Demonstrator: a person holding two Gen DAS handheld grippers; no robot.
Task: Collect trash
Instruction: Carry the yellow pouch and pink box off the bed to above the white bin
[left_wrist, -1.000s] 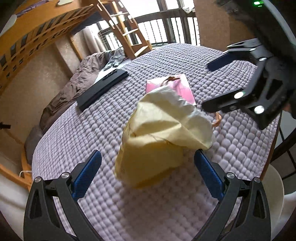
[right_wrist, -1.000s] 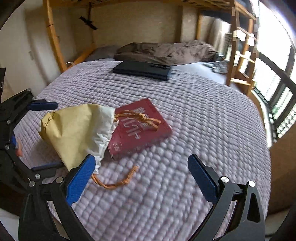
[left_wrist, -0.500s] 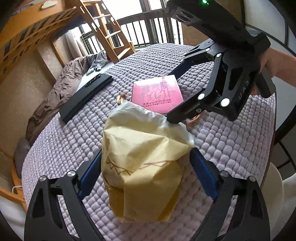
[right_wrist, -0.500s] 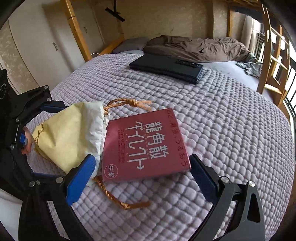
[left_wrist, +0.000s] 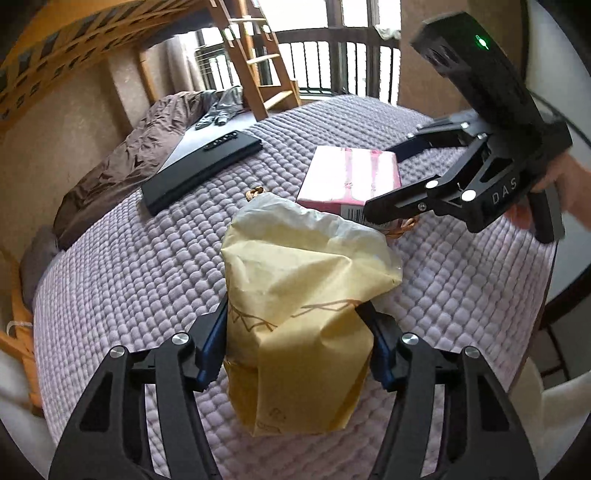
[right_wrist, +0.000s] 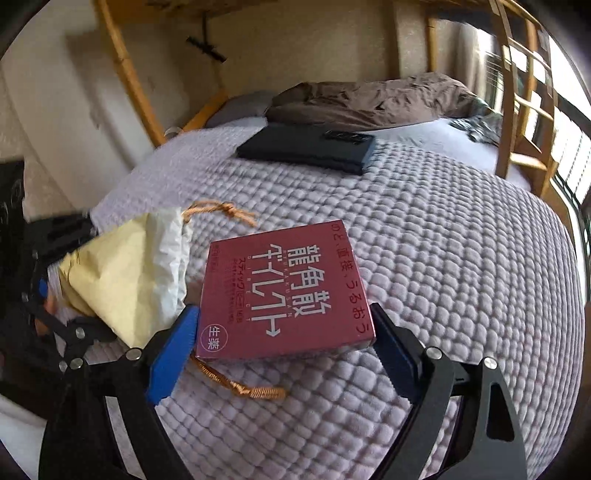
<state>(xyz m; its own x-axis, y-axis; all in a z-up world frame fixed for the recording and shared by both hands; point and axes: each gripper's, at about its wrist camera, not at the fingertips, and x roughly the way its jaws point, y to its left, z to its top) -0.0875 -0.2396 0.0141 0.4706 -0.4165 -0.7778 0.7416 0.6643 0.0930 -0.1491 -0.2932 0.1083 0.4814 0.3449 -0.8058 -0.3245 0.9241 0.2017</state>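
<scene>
A crumpled yellow paper bag (left_wrist: 306, 266) lies on the lilac quilted bedspread (left_wrist: 122, 288), its white-lined mouth toward a red box (right_wrist: 284, 280) with white Japanese lettering. My left gripper (left_wrist: 293, 314) is closing, and both blue pads press the bag's sides. In the right wrist view the bag (right_wrist: 122, 284) sits left of the box. My right gripper (right_wrist: 283, 312) is closing around the box's near end, its pads meeting both side edges. From the left wrist view the box (left_wrist: 347, 173) looks pink, with the right gripper (left_wrist: 380, 184) straddling it. An orange cord (right_wrist: 236, 384) from the bag runs under the box.
A flat black case (right_wrist: 306, 147) lies further up the bed, with a rumpled brown duvet (right_wrist: 369, 96) behind it. A wooden bunk ladder (left_wrist: 258, 55) stands at the bed's far side. A person's hand (left_wrist: 569, 184) holds the right gripper's handle. The bedspread's edge drops off at the right (left_wrist: 532, 295).
The left jaws have narrowed from wide open until they pinch the bag. The right gripper has moved up to the red box and its jaws have drawn in against its sides.
</scene>
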